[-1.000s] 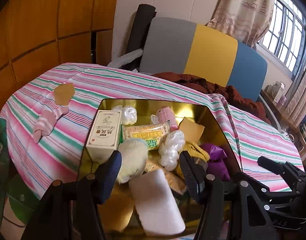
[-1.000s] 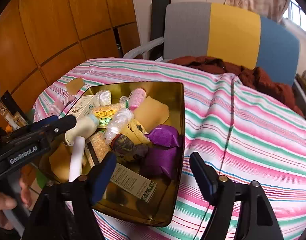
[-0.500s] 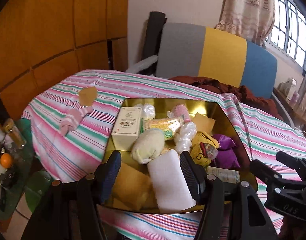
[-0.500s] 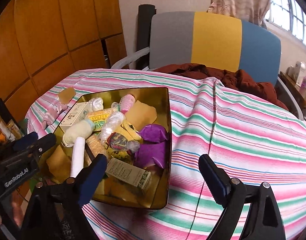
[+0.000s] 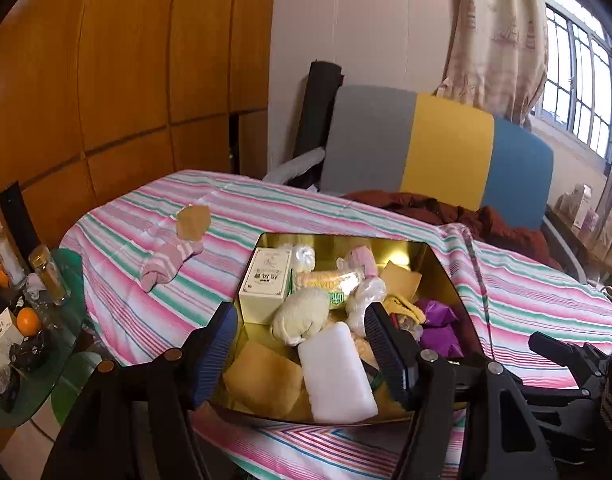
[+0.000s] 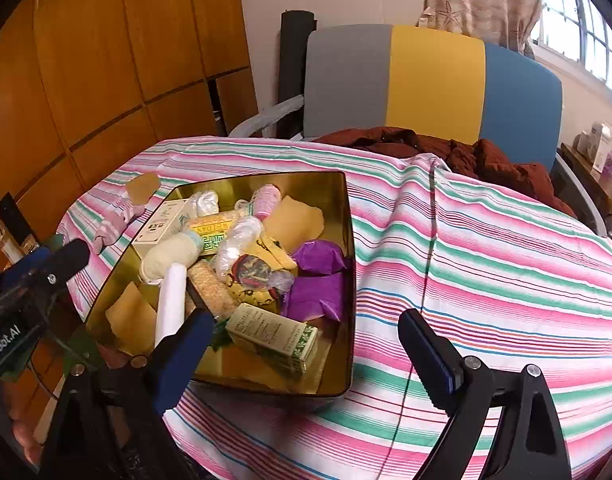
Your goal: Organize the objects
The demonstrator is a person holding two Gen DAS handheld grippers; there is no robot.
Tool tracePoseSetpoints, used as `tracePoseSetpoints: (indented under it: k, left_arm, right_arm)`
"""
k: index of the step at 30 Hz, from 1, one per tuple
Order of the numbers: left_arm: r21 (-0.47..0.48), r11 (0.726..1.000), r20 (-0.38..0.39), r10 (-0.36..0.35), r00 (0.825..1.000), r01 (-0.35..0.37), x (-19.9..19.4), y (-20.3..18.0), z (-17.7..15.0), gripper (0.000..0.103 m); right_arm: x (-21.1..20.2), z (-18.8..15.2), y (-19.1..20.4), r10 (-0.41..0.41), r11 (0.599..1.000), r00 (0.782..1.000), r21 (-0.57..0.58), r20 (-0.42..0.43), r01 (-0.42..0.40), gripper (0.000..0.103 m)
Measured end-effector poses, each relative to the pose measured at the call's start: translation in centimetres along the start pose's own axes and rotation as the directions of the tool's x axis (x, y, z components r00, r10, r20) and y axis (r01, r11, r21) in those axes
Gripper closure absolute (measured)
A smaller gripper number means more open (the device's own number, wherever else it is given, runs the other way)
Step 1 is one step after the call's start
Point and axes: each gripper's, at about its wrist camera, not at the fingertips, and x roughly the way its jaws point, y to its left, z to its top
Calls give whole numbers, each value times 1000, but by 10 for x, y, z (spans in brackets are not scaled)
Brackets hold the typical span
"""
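A gold tray (image 5: 445, 276) (image 6: 347, 240) sits on the striped tablecloth, filled with several items: a cream box (image 5: 266, 284), a white foam block (image 5: 335, 372), a cream rolled sock (image 5: 302, 316), purple wrappers (image 6: 317, 276), a green-and-white box (image 6: 274, 336). My left gripper (image 5: 300, 352) is open and empty, held back from the tray's near edge. My right gripper (image 6: 306, 356) is open and empty over the tray's near right corner. A pink striped sock (image 5: 170, 264) and a tan piece (image 5: 192, 220) lie on the cloth left of the tray.
A grey, yellow and blue chair back (image 6: 433, 84) with a dark red garment (image 6: 445, 148) stands behind the table. A glass side table (image 5: 26, 320) with bottles and oranges is at the left. Wooden wall panels are to the left; a window is at the right.
Both grippers have pulled back and risen away from the tray, so more of the table and room shows. Both stay open and empty. The tray's contents have not moved.
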Motion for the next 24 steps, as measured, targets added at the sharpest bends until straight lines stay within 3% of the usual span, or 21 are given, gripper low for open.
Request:
tracePoseSetpoints:
  k: [11, 14, 17, 22, 24]
  left_arm:
    - [-20, 999, -97, -28, 995, 27, 17, 1, -8, 36]
    - [-11, 1000, -91, -23, 996, 22, 18, 1, -9, 38]
    - [-2, 1000, -58, -4, 998, 4, 16, 2, -9, 50]
    - [-1, 1000, -41, -10, 999, 10, 13, 2, -8, 50]
    - [-13, 999, -79, -44, 996, 43, 18, 2, -7, 50]
  right_arm:
    - [-4, 6, 1, -44, 999, 998, -4, 46, 45, 6]
    - [-2, 6, 1, -41, 999, 998, -2, 42, 41, 6]
    - [1, 6, 2, -38, 999, 999, -7, 36, 39, 6]
    - [4, 5, 2, -35, 999, 999, -4, 29, 36, 6]
    - [4, 5, 3, -33, 999, 999, -6, 29, 34, 6]
